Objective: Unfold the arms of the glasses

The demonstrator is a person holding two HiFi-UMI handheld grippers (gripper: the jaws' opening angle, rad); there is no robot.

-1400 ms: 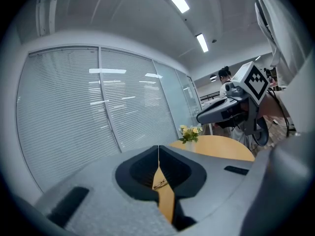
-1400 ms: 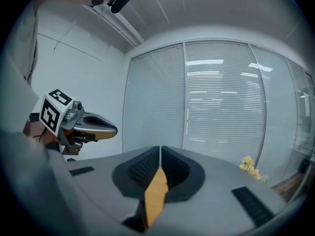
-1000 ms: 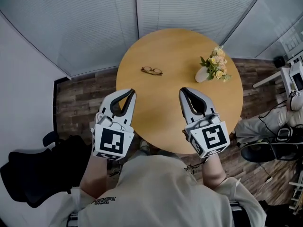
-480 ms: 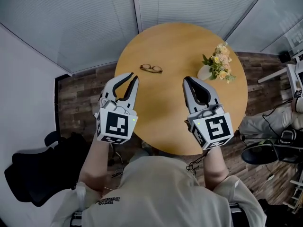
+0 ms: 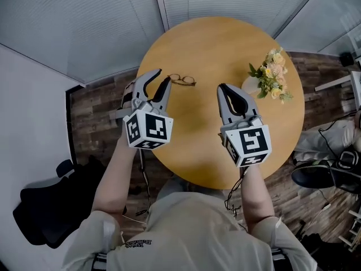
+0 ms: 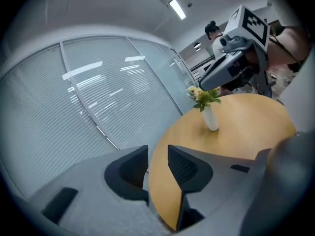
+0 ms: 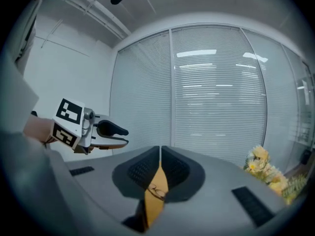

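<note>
Thin dark-framed glasses lie on the round wooden table near its far left edge. Whether their arms are folded I cannot tell. My left gripper hovers just left of them with its jaws apart and nothing between them; the left gripper view shows the same gap. My right gripper is over the table's middle, jaws shut and empty, well right of the glasses. In the right gripper view the glasses show through the slit below the tips, and the left gripper hangs at the left.
A white vase of yellow flowers stands on the table's right side, also the vase ahead of the left jaws. Blinds cover the glass walls behind. A black office chair sits at lower left; a person's legs and cables lie at right.
My left gripper has moved forward and right to the glasses' side, and its jaws have opened. The right gripper has edged forward and stayed shut.
</note>
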